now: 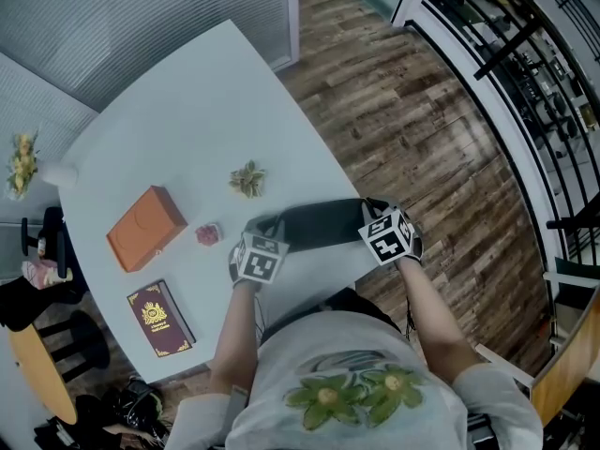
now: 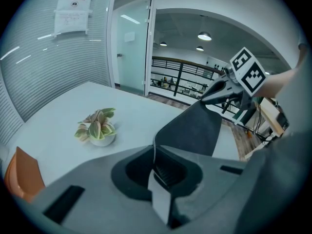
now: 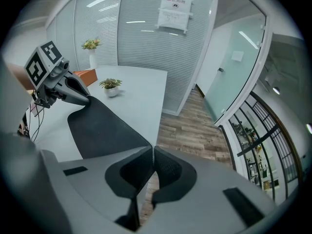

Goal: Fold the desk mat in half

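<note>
Pinching one end of the dark desk mat [image 1: 319,223], the left tool [image 1: 270,225] has its jaws pressed together on the thin edge, which the left gripper view shows running straight in between the pads. The right tool [image 1: 371,206] grips the opposite end the same way, its jaws closed on the mat's edge with no gap showing in the right gripper view. Between the two tools the mat hangs as a bowed band over the near edge of the pale table [image 1: 187,111], just in front of the person; each gripper view shows it curving away from that tool's own jaws up to the other tool's tip. Whether the sagging middle touches the table I cannot tell. Both tools point steeply downward, their marker cubes facing the head camera. Beyond the mat, near the middle of the table, stands a small potted plant [image 1: 247,180]. To the person's left lie an orange box [image 1: 145,228] and, nearer the edge, a dark red book [image 1: 161,319] with a gold emblem; a small pink object [image 1: 207,234], too small to identify, sits between the box and the left tool. A vase of flowers [image 1: 22,164] stands at the table's far left corner. Wood plank floor [image 1: 422,148] runs off to the right.
</note>
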{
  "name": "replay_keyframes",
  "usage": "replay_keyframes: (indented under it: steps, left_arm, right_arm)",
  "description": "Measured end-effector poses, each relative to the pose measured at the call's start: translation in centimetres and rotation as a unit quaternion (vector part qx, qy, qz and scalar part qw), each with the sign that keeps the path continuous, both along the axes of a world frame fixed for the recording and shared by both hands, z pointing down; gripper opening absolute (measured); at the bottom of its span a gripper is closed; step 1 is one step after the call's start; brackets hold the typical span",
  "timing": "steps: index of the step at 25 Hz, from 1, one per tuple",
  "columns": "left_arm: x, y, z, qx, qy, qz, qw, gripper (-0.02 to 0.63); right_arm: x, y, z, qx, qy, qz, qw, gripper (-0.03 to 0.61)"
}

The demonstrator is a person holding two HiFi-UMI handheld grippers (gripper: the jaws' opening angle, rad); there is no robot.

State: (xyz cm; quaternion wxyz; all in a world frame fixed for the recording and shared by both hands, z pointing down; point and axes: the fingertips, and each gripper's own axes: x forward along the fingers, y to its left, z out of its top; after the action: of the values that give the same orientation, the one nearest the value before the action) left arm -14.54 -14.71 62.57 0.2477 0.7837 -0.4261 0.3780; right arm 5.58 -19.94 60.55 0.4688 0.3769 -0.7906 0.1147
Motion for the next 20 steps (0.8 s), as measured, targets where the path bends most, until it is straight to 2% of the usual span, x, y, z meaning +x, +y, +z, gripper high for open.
replay_keyframes:
  steps: [20]
  left_arm:
    - [0.1, -0.1, 2.5, -0.032, -0.003, -0.004, 0.9995, 0.020]
  right_arm:
    - [0.0, -0.1, 3.4, -0.032, 0.024, -0.014, 0.999, 0.029]
